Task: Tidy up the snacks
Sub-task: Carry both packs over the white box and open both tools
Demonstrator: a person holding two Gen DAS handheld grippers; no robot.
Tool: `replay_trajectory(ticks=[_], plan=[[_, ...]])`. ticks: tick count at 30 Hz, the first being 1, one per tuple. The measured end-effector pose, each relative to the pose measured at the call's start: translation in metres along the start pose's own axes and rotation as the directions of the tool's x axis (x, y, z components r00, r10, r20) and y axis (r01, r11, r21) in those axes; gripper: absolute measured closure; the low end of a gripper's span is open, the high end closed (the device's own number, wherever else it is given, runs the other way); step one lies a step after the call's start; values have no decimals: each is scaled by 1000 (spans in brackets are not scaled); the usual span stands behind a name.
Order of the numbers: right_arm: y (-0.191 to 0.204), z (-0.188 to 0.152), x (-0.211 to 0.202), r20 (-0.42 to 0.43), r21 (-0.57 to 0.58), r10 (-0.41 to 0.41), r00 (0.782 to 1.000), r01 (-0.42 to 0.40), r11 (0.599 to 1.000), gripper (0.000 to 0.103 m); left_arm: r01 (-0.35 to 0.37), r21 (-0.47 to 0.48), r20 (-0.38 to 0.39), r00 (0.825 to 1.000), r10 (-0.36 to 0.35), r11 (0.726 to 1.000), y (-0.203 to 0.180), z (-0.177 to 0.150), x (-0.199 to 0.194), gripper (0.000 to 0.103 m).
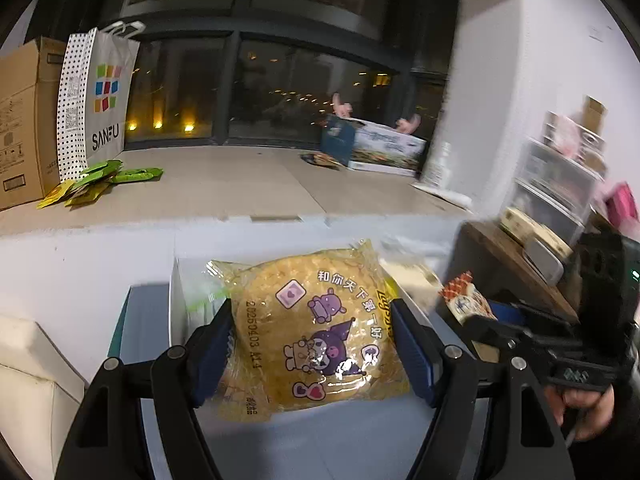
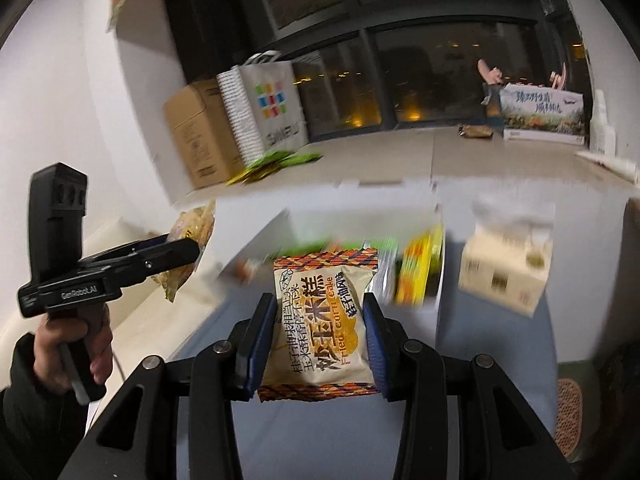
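Note:
My left gripper (image 1: 312,320) is shut on a yellow snack bag (image 1: 320,344) printed with purple cartoon figures, its blue pads pressing both sides. The bag hangs above a white open box (image 1: 176,300). In the right wrist view that same left gripper (image 2: 176,252) carries the yellow bag (image 2: 192,232) at the left, a hand on its handle. My right gripper (image 2: 319,304) is shut on a cream and orange corn cake packet (image 2: 320,320), held upright above the blue-grey table (image 2: 320,440). The left wrist view catches the right gripper (image 1: 476,320) with this packet (image 1: 466,298).
The white box holds several colourful snack packs (image 2: 416,276). A cream carton (image 2: 504,276) stands right of it. On the sill behind are a cardboard box (image 1: 24,120), a SANFU paper bag (image 1: 100,100), green packets (image 1: 104,180) and a printed box (image 1: 388,148). Drawer shelves (image 1: 560,184) stand at the right.

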State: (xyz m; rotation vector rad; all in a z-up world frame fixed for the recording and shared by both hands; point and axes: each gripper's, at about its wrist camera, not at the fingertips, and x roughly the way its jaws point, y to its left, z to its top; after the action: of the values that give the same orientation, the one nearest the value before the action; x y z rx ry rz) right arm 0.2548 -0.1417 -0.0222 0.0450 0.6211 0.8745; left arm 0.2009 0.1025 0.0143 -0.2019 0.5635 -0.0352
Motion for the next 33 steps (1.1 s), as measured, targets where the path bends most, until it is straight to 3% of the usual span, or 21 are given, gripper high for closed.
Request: replay_trajectory(ticks=[3,7,10,12,13,14,17,21,24,29,33], plan=[[-11,28,29,-17,23,-10,1000,11,1000,57,-7,-18,-43,999,6,1000,16,24,42,25],[-25,46,71,-78,23,-30,996,32,999,57,-13,-14,-91,996,12,1000,26,29,81,24],[-36,47,91,-124,52,-3,992,9,999,56,-34,-8,-164,986,33,999,28,26,104,6],[-41,46,98,-148,65,-24,989,34,997,43,-70,11,-166,984,70,998,29,21,105,0],[-44,45,99,-155,68,-49,987,60,996,5,-79,16,-162,983,81,997,30,18,103,0],[-45,44,98,-146,69,-61,987,72,995,0,-71,12,-155,985,72,997,32,17,100,0],[-47,43,95,-132,37,-94,987,100,994,0,-58,17,-116,991,60,998,32,15,87,0],[-42,42,90,-128,-7,-127,984,127,992,0,-150,89,-7,989,151,985,19,16,59,0],[-33,39,85,-129,-56,-182,975,176,983,0,-157,122,59,987,151,980,9,13,38,0],[-10,38,62,-70,-129,-253,965,243,961,0,-227,70,92,971,220,971,3,-1,7,0],[12,44,31,-34,-135,-241,970,235,963,0,-174,39,41,984,173,984,-2,-12,-22,0]])
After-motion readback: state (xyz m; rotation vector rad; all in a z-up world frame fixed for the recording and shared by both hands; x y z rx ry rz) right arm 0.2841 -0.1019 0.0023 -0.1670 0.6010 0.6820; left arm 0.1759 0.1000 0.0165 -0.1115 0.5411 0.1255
